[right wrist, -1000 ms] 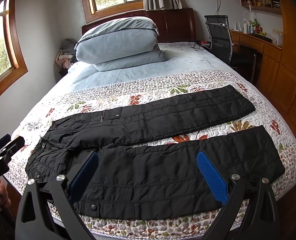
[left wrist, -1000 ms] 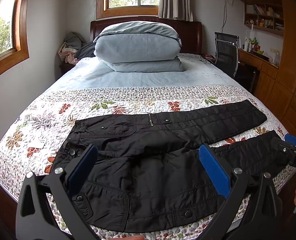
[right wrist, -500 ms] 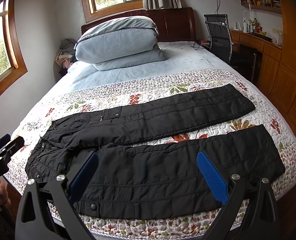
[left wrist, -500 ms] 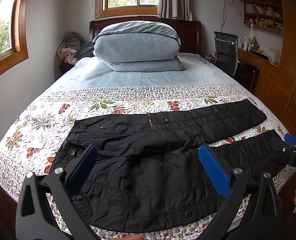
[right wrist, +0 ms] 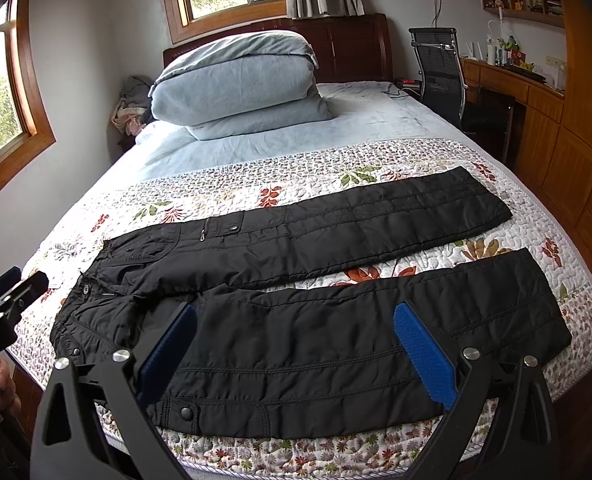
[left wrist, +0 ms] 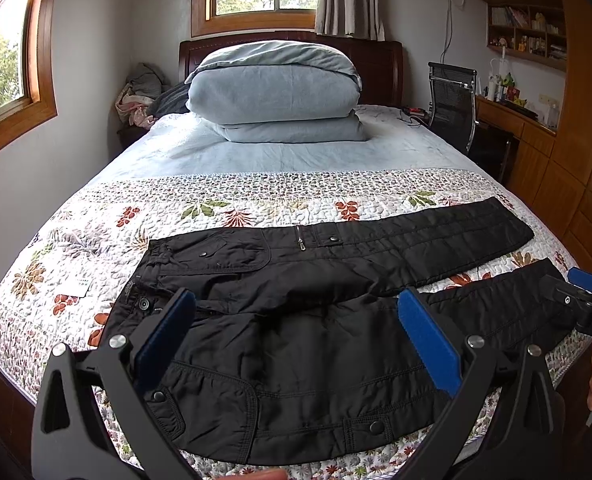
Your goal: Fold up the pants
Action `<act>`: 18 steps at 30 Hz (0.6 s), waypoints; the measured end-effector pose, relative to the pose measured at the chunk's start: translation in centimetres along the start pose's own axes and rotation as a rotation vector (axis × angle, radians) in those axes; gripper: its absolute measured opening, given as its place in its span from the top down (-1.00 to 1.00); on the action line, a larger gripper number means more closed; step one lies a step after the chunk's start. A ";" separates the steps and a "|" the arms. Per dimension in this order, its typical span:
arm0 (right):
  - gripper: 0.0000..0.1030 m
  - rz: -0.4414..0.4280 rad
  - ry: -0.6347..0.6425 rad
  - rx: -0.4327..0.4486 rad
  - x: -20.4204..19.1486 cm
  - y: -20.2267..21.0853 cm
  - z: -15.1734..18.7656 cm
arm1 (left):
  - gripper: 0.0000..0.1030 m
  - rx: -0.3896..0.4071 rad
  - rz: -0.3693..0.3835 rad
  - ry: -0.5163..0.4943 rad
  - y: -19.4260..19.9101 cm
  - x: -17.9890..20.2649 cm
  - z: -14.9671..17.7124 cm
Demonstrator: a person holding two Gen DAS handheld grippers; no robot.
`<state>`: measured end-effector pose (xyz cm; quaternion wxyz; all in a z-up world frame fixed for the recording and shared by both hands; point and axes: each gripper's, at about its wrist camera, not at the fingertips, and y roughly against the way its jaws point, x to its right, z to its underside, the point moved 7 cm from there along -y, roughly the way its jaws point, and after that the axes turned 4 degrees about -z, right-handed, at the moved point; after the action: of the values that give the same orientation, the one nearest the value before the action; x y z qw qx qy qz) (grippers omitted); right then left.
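Black pants lie spread flat on the floral quilt, waistband to the left, both legs running right with a gap between them. My left gripper hovers open above the near hip and thigh, blue pads wide apart, nothing between them. My right gripper hangs open over the near leg, also empty. Each view catches the other gripper at its edge: the right gripper past the near leg's hem, the left gripper beside the waistband.
The floral quilt covers the bed's near half. A folded blue duvet sits by the headboard. An office chair and wooden desk stand at the right. Clothes are piled on a nightstand.
Almost nothing differs; the right wrist view has crept slightly forward and both grippers stay open above the pants.
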<state>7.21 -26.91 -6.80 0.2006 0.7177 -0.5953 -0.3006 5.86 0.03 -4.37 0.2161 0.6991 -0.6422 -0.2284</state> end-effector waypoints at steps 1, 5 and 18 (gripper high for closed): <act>-0.94 -0.001 0.000 0.000 0.0 0.0 0.0 | -0.96 0.001 0.000 0.000 0.0 0.0 0.0; -0.94 -0.001 0.000 -0.001 0.0 -0.1 0.1 | -0.96 -0.001 -0.001 0.000 0.0 0.0 0.0; -0.94 -0.004 -0.003 -0.007 0.1 -0.6 0.3 | -0.96 -0.005 0.002 -0.002 -0.2 -0.1 0.1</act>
<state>7.42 -26.82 -7.42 0.2016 0.7177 -0.5930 -0.3042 5.97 0.13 -4.54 0.2176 0.6975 -0.6427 -0.2304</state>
